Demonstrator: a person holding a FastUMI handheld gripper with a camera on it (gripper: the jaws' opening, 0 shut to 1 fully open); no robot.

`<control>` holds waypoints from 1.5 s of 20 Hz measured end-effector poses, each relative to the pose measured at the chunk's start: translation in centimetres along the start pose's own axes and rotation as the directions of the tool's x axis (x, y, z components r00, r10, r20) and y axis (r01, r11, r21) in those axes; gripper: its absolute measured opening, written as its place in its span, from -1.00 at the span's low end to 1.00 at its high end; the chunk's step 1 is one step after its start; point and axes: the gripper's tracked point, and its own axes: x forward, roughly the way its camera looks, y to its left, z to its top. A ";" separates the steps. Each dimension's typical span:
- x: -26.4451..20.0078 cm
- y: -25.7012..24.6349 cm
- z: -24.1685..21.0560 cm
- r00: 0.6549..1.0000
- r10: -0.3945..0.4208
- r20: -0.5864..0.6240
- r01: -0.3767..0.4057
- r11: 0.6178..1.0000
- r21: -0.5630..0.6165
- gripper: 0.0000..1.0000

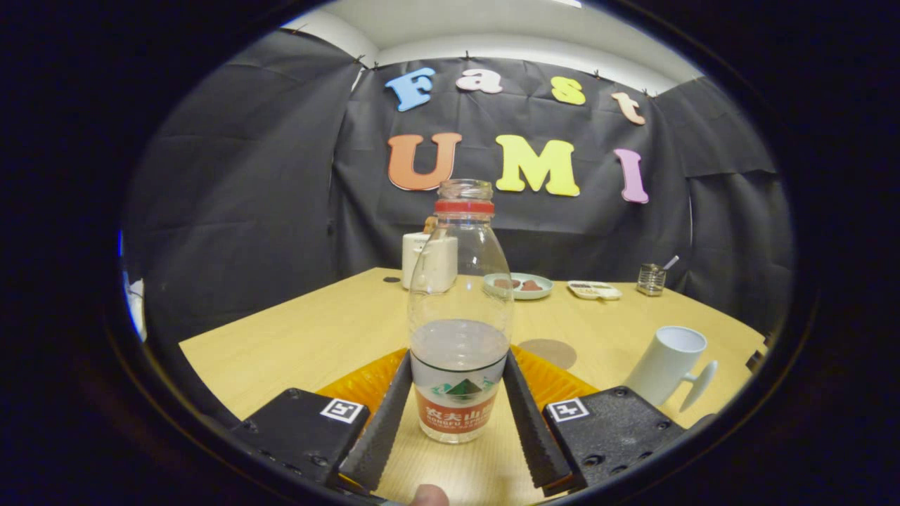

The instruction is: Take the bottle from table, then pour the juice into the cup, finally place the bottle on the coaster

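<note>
Where the claw (458,414) flanks the bottle (460,330), contact stays unclear.

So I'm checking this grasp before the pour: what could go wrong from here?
The bottle has no cap, so any tilt on the way could spill liquid early. The tool grips it low, at the label, with its fingers against both sides; the tall bottle might pivot or slip when tipped. The cup stands off to the right near the table's edge and could be knocked.
</note>
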 end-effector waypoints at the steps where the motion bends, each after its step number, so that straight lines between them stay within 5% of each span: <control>1: -0.2 0.0 0.6 1.000 0.010 0.000 -0.010 1.000 0.017 0.60; 7: -3.1 -2.0 5.3 0.997 0.051 0.054 -0.062 0.975 0.213 0.57; 12: -3.3 -4.8 6.5 0.996 0.058 0.070 -0.085 0.872 0.483 0.55; 18: -3.4 -4.8 7.3 0.980 0.155 0.121 -0.194 0.659 0.727 0.53; 23: -3.2 -6.2 7.2 0.978 0.141 0.153 -0.202 0.482 0.852 0.52; 27: -3.4 -7.4 8.3 0.975 0.116 0.191 -0.217 0.290 0.932 0.52; 30: -3.3 -8.0 7.9 0.981 0.099 0.169 -0.190 0.253 0.949 0.51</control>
